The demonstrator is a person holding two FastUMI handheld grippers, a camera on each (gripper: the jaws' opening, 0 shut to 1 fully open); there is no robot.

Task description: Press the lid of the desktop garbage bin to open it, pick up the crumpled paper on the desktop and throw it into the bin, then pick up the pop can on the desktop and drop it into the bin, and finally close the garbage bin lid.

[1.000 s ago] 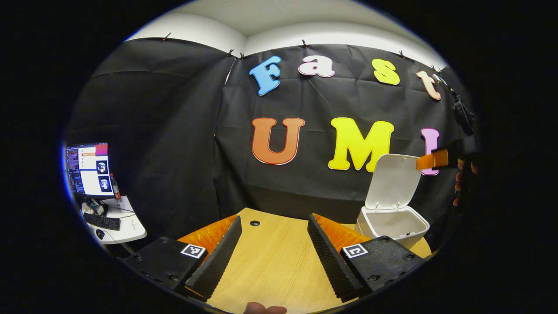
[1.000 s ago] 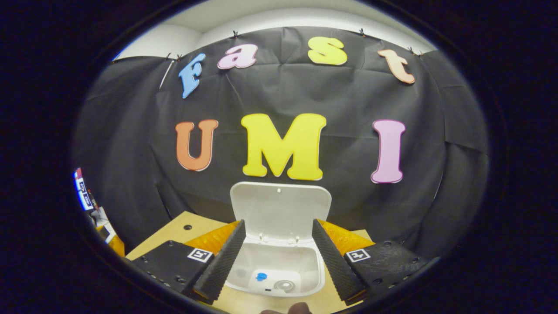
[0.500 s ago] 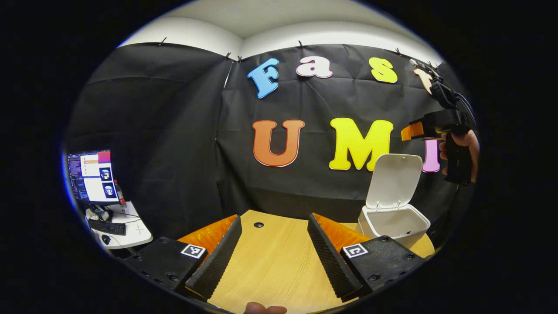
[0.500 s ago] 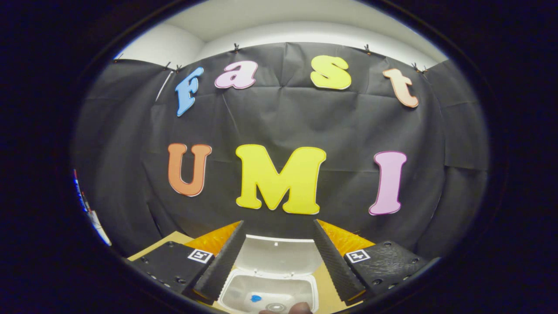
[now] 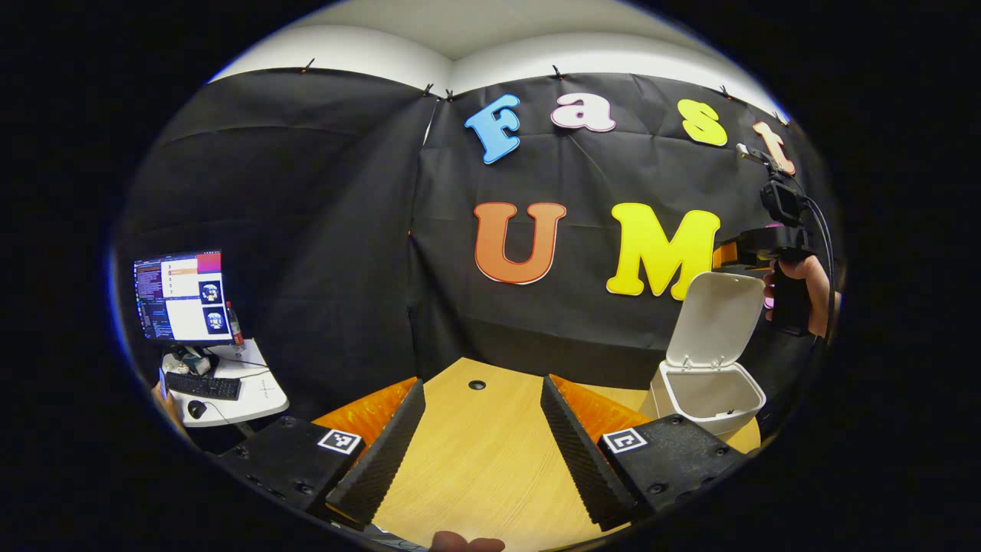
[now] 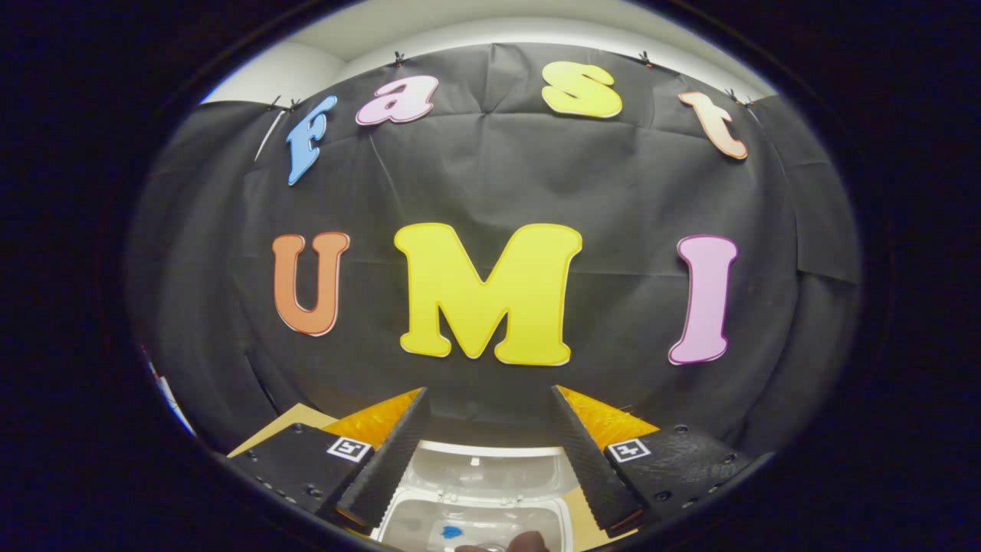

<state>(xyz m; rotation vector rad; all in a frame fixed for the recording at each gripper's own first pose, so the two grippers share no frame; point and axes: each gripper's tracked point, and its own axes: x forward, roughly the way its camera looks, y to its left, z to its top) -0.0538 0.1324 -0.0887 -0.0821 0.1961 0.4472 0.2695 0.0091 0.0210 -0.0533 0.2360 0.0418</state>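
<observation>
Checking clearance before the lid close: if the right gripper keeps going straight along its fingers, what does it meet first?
Likely the black cloth booth wall. The right gripper points above the upright white plastic bin lid; depth is unclear.

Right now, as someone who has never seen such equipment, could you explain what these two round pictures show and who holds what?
There is no robot. A person holds one hand tool with two jaws in each hand, and a small camera rides on each tool. In the left gripper view, the left gripper is open over the bare wooden table; farther right stands the white bin with its lid up, and above it a hand holds the other tool. In the right gripper view, the right gripper is open, holds nothing, and looks down over the open bin, with something blue inside. A monitor stands on a side desk.
</observation>
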